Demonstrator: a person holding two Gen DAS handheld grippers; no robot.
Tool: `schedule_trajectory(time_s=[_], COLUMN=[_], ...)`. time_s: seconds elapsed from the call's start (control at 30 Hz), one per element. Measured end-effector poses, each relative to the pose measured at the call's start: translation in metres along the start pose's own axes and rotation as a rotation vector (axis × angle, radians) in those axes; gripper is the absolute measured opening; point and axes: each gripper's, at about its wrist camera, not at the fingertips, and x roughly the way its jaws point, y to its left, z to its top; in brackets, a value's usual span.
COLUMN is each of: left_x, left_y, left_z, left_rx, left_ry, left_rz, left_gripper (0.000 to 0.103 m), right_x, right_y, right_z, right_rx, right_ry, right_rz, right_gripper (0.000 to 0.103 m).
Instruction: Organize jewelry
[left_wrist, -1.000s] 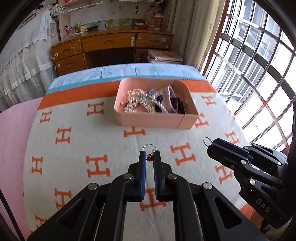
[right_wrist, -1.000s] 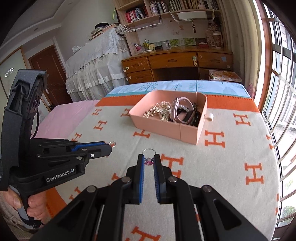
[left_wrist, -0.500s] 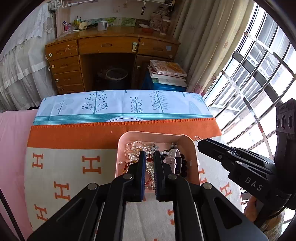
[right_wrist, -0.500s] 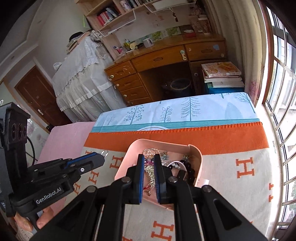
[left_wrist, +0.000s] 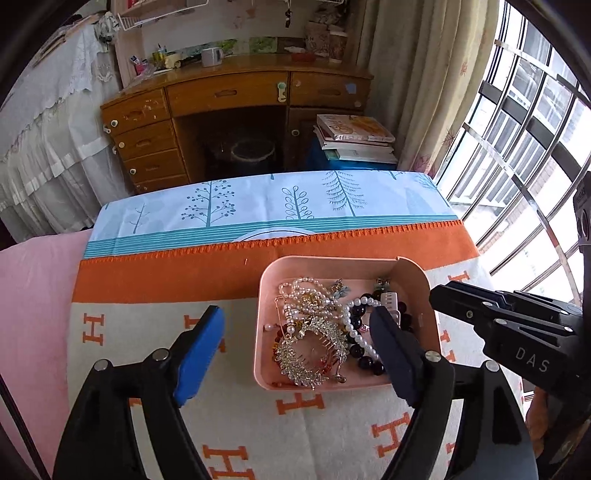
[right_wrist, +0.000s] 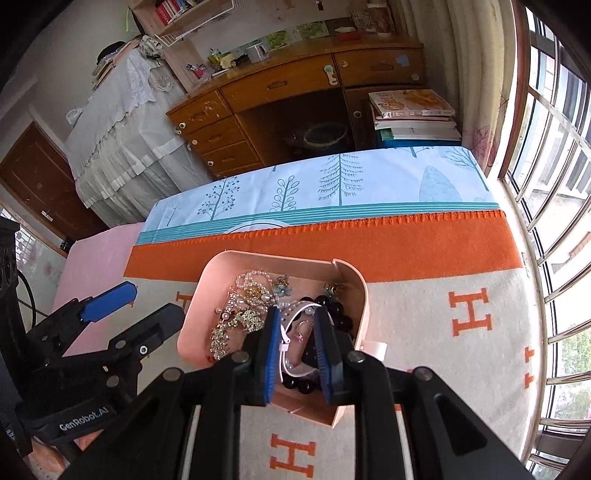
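Pink tray (left_wrist: 413, 271) of jewelry (left_wrist: 314, 332) on blanket (left_wrist: 147, 317); left gripper (left_wrist: 295, 332) spread wide above it, holding nothing; right gripper (right_wrist: 295, 321) parted over tray, seemingly empty.

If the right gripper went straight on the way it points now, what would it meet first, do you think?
Most likely the pink watch strap lying in the pink tray; the right gripper points down at it with jaws open, though depth is unclear.
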Motion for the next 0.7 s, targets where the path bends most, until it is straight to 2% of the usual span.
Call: schedule_trajectory(time_s=[0.07, 0.23, 0.33, 0.43, 0.47, 0.53, 0.57, 0.63, 0.7], left_x=[-0.012, -0.045, -0.068, -0.09, -0.097, -0.109, -0.113, -0.119, -0.123], left_y=[-0.001, -0.004, -0.005, -0.006, -0.005, -0.002, -0.001, 0.001, 0.004], left_z=[-0.005, -0.022, -0.041, -0.065, -0.075, -0.096, -0.106, -0.126, -0.146], left_rx=[0.003, 0.025, 0.039, 0.02, 0.006, -0.021, -0.032, -0.056, -0.086], left_ry=[-0.018, -0.045, -0.075, -0.107, -0.119, -0.137, -0.136, -0.128, -0.116], left_rz=[0.013, 0.032, 0.058, 0.087, 0.085, 0.08, 0.087, 0.104, 0.122], left_gripper=[0.087, 0.089, 0.09, 0.096, 0.101, 0.102, 0.102, 0.102, 0.102], right_x=[-0.011, -0.042, -0.058, -0.074, -0.079, -0.086, -0.089, -0.094, -0.097], right_y=[0.003, 0.016, 0.021, 0.025, 0.026, 0.027, 0.028, 0.03, 0.033], right_z=[-0.004, -0.024, -0.04, -0.061, -0.069, -0.087, -0.097, -0.116, -0.133], right_rx=[-0.002, -0.043, -0.054, -0.055, -0.053, -0.047, -0.046, -0.052, -0.056], right_ry=[-0.018, -0.066, -0.09, -0.107, -0.11, -0.116, -0.124, -0.138, -0.132], right_rz=[0.005, -0.001, 0.007, 0.015, 0.024, 0.037, 0.038, 0.037, 0.037], right_gripper=[0.019, 0.019, 0.019, 0.019, 0.022, 0.034, 0.043, 0.049, 0.049])
